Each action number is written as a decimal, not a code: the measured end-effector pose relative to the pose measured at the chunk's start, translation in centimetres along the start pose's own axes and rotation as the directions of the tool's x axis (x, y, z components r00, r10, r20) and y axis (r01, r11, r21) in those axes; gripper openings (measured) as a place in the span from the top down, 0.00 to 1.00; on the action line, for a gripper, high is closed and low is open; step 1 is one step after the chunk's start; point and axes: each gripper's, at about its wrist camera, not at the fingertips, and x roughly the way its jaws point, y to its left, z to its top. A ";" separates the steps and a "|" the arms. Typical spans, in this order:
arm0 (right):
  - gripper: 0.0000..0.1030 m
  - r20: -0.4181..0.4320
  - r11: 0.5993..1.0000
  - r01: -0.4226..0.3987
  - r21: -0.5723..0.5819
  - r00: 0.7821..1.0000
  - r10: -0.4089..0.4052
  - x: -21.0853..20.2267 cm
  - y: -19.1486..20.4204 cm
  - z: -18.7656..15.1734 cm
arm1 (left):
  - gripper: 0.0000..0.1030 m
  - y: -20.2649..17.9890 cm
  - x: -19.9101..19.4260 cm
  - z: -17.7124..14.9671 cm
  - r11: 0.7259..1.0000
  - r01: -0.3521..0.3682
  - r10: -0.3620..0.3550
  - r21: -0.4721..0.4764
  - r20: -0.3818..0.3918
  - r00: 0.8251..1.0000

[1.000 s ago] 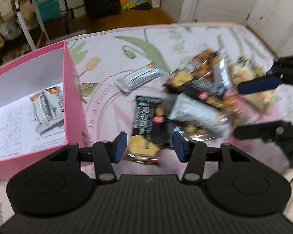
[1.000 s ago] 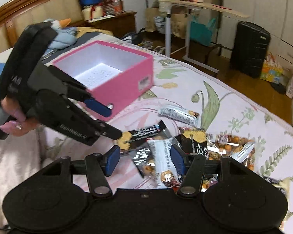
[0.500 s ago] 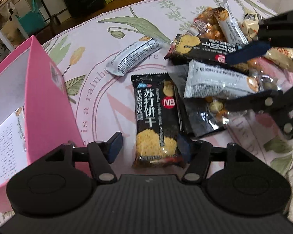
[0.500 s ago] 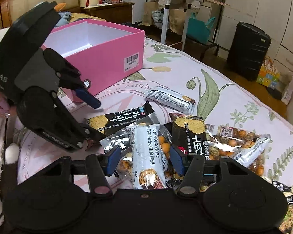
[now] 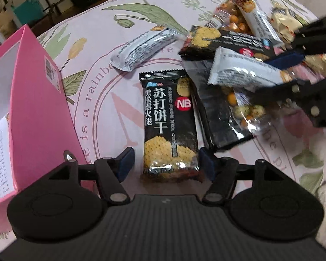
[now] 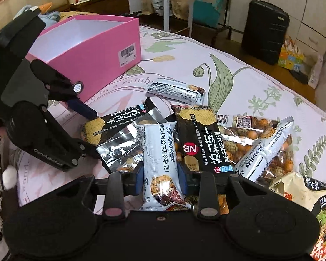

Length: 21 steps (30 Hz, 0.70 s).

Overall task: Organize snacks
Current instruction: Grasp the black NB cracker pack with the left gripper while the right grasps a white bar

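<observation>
Between right hand-held gripper pads, white snack bar

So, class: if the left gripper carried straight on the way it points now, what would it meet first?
Most likely the black soda-cracker packet lying between the left gripper's open jaws, then the bedspread beneath it.

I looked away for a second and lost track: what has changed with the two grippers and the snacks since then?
Both grippers came down onto the pile. The right gripper has just been closing and now pinches the white bar. The left gripper has been opening and straddles the black cracker pack, not yet gripping. The pink box and other snacks stayed put.
</observation>
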 end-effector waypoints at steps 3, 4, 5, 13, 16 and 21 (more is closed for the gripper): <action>0.65 -0.001 1.000 0.003 0.003 1.000 -0.003 0.1 0.2 0.1 | 0.30 -0.1 0.5 0.3 1.000 -0.020 0.020 -0.005 0.027 0.999; 0.65 -0.001 1.000 0.003 0.007 1.000 -0.003 0.1 0.2 0.1 | 0.30 -0.2 0.6 0.4 1.000 -0.021 0.022 -0.008 0.032 0.999; 0.65 0.000 1.000 0.003 0.011 1.000 -0.003 0.1 0.2 0.1 | 0.30 -0.2 0.6 0.6 1.000 -0.021 0.021 -0.019 0.035 0.999; 0.65 -0.005 0.998 -0.001 0.056 1.000 0.001 -0.4 0.3 0.1 | 0.55 0.0 0.1 0.7 0.997 0.045 -0.044 -0.062 0.020 0.999; 0.65 -0.002 0.998 -0.001 0.065 1.000 0.001 -0.8 0.5 0.1 | 0.55 0.1 0.0 0.7 0.995 0.038 -0.037 -0.089 0.008 0.999; 0.66 -0.013 0.993 -0.012 0.120 1.000 0.013 -0.9 0.3 0.0 | 0.55 -0.1 -0.3 0.6 0.993 0.014 -0.015 -0.117 -0.006 1.000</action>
